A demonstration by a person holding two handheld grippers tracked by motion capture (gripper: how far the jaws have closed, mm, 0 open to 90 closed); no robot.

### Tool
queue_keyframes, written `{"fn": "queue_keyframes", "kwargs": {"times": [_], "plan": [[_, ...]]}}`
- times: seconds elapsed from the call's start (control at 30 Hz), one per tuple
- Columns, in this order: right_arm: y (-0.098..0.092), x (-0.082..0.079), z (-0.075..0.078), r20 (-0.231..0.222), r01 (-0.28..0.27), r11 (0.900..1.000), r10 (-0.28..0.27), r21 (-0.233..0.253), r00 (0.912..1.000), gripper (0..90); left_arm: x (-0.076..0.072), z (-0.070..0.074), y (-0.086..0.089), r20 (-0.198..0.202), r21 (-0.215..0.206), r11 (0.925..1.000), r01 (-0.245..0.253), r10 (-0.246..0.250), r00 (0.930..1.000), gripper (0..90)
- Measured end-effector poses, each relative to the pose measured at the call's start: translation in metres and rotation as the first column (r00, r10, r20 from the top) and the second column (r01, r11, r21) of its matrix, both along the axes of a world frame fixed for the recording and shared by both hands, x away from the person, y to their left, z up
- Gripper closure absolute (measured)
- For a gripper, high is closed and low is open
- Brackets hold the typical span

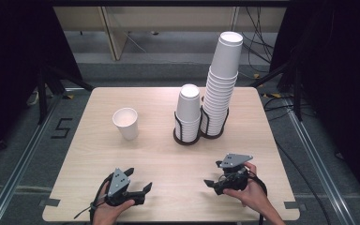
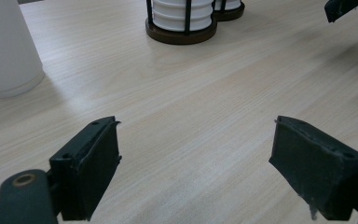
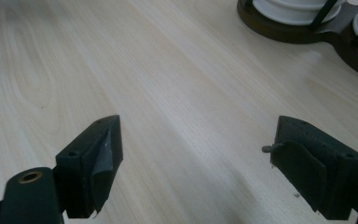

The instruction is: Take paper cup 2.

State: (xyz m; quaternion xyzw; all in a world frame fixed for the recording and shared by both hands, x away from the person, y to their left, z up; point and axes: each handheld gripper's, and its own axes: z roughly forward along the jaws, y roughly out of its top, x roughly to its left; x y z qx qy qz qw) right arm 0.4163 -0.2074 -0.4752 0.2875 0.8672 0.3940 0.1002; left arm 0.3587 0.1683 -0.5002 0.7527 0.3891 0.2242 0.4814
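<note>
White lone cup [image 1: 125, 123], plain unprinted stacks [image 1: 222, 82], left gripper [image 1: 138, 180] and right gripper [image 1: 212, 174] both spread, empty

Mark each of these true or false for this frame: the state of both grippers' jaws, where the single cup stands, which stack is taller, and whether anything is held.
1. The left gripper has its jaws shut on a cup. False: its jaws stand open with bare table between them.
2. The single paper cup stands upright, apart from the holder. True.
3. The short stack is taller than the tall stack. False: the right-hand stack rises well above it.
4. The right gripper is open and holds nothing. True.
5. The single cup lies on its side. False: it stands with its mouth up.
</note>
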Motion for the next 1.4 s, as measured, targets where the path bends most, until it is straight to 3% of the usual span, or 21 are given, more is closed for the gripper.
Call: {"fn": "queue_keyframes", "kwargs": {"times": [0.13,0.17,0.27,0.33,0.4,0.43,0.5,0.53,0.57,0.6,0.8,0.97,1.0,1.13,1.2,1.23,1.27,1.4], "plan": [[-0.001,0.000,0.004,0.002,0.022,1.000,-0.022,0.011,0.9998,17.2,0.000,-0.001,0.000,0.001,-0.006,1.0000,0.002,-0.002,1.0000,14.6],[-0.002,0.002,0.004,0.021,0.018,1.000,-0.018,0.015,0.9996,17.3,0.000,0.000,0.001,0.001,-0.007,1.0000,0.002,-0.002,1.0000,14.6],[-0.005,0.003,0.009,0.003,0.057,0.998,-0.057,0.027,0.9983,17.2,-0.001,-0.001,0.001,-0.002,-0.002,1.0000,-0.001,0.001,1.0000,14.6],[-0.008,0.006,0.014,0.029,0.052,0.998,-0.053,0.039,0.9982,17.2,0.000,-0.002,0.001,0.001,-0.011,0.9999,0.004,-0.004,1.0000,14.6],[-0.011,0.007,0.025,0.029,0.100,0.993,-0.102,0.063,0.9944,17.0,0.000,-0.001,0.001,-0.005,-0.004,1.0000,-0.005,0.005,1.0000,14.6],[-0.015,0.011,0.029,0.060,0.088,0.994,-0.092,0.068,0.9940,17.0,0.001,-0.001,0.002,-0.003,0.000,1.0000,-0.003,0.003,1.0000,14.6],[-0.021,0.014,0.041,0.069,0.109,0.989,-0.116,0.099,0.9909,17.1,0.002,-0.003,0.003,-0.013,0.006,1.0000,-0.002,0.002,0.9999,14.6],[-0.024,0.017,0.047,0.106,0.112,0.988,-0.123,0.104,0.9867,17.2,0.002,-0.004,0.003,-0.016,-0.006,1.0000,0.000,0.000,0.9999,14.6],[-0.026,0.017,0.053,0.076,0.151,0.980,-0.162,0.128,0.9839,17.1,0.002,-0.004,0.003,-0.018,-0.011,0.9999,-0.006,0.006,0.9998,14.6],[-0.030,0.020,0.060,0.109,0.151,0.980,-0.165,0.128,0.9802,17.1,0.003,-0.004,0.003,-0.016,-0.017,0.9998,-0.008,0.007,0.9998,14.6],[-0.045,0.038,0.104,0.165,0.209,0.954,-0.247,0.216,0.9548,16.8,0.004,-0.004,0.004,-0.019,-0.010,0.9999,-0.008,0.008,0.9998,14.6],[-0.054,0.054,0.137,0.215,0.222,0.945,-0.275,0.241,0.9371,16.2,0.005,-0.004,0.003,-0.017,-0.014,0.9999,0.007,-0.007,0.9998,14.6],[-0.056,0.058,0.145,0.220,0.233,0.938,-0.291,0.255,0.9312,16.0,0.005,-0.004,0.003,-0.020,-0.012,0.9999,0.007,-0.008,0.9998,14.6],[-0.060,0.070,0.167,0.212,0.257,0.923,-0.323,0.287,0.9225,15.8,0.006,-0.004,0.001,-0.022,-0.009,0.9999,0.014,-0.014,0.9997,14.6],[-0.061,0.076,0.176,0.216,0.261,0.921,-0.328,0.288,0.9196,15.7,0.006,-0.005,0.001,-0.020,-0.013,0.9997,0.019,-0.019,0.9996,14.6],[-0.061,0.080,0.183,0.205,0.275,0.913,-0.343,0.300,0.9165,15.7,0.006,-0.005,0.001,-0.022,-0.013,0.9997,0.020,-0.020,0.9995,14.6],[-0.061,0.083,0.186,0.217,0.273,0.912,-0.346,0.306,0.9127,15.7,0.006,-0.005,0.001,-0.023,-0.014,0.9997,0.021,-0.021,0.9995,14.6],[-0.055,0.096,0.206,0.227,0.262,0.910,-0.342,0.321,0.9118,15.7,0.006,-0.005,0.001,-0.024,-0.016,0.9997,0.017,-0.017,0.9996,14.6]]}}
